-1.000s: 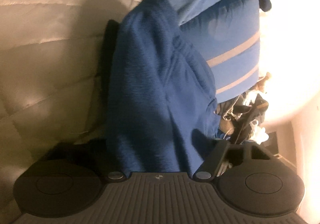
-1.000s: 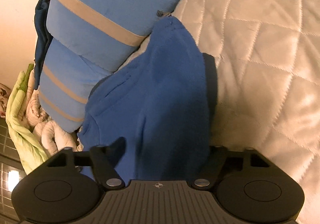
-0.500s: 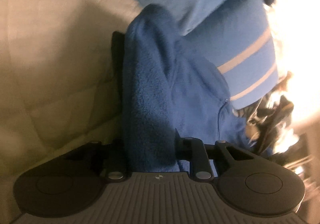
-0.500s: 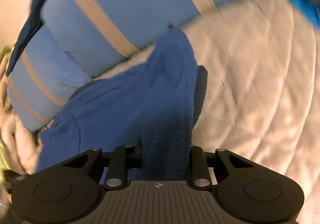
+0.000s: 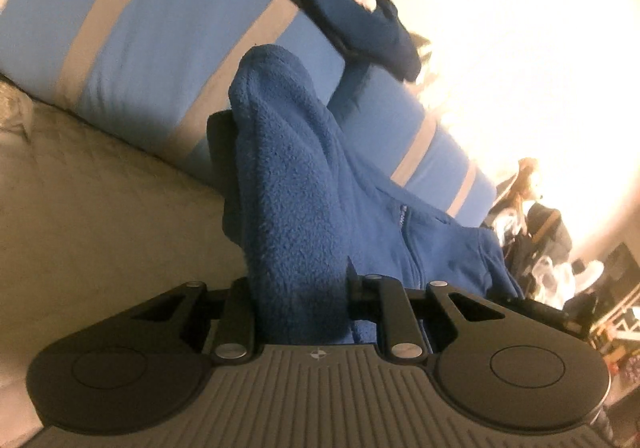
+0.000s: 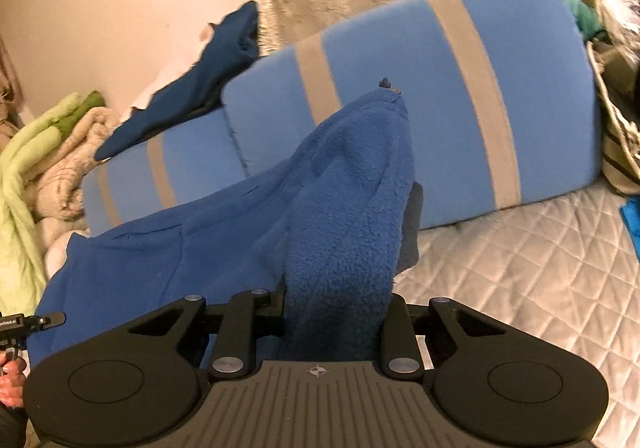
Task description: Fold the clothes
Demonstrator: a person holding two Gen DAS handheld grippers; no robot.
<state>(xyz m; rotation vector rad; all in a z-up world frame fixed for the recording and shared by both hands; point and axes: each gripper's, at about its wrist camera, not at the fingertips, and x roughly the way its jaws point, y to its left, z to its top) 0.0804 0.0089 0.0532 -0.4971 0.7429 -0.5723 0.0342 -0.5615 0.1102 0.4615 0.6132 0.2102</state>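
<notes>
Bed (image 6: 520,268), quilted cover, lower right of right view. Striped blue cushion (image 6: 460,88) across middle, behind fleece. Blue fleece (image 6: 224,248) lifted, spread in centre of both views. Left claw (image 5: 300,304) clamped on fleece fold. Right claw (image 6: 336,312) clamped on other fold. Dark garment (image 6: 208,88) upper left.

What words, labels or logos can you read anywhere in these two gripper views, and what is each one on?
No text can be read in full.
White lettering on the black device at the left edge of the right wrist view: too small and cut off to read.
Round crosshair mark, no letters, on the left gripper body and on the right gripper body.
Blue fleece: no label visible.
</notes>
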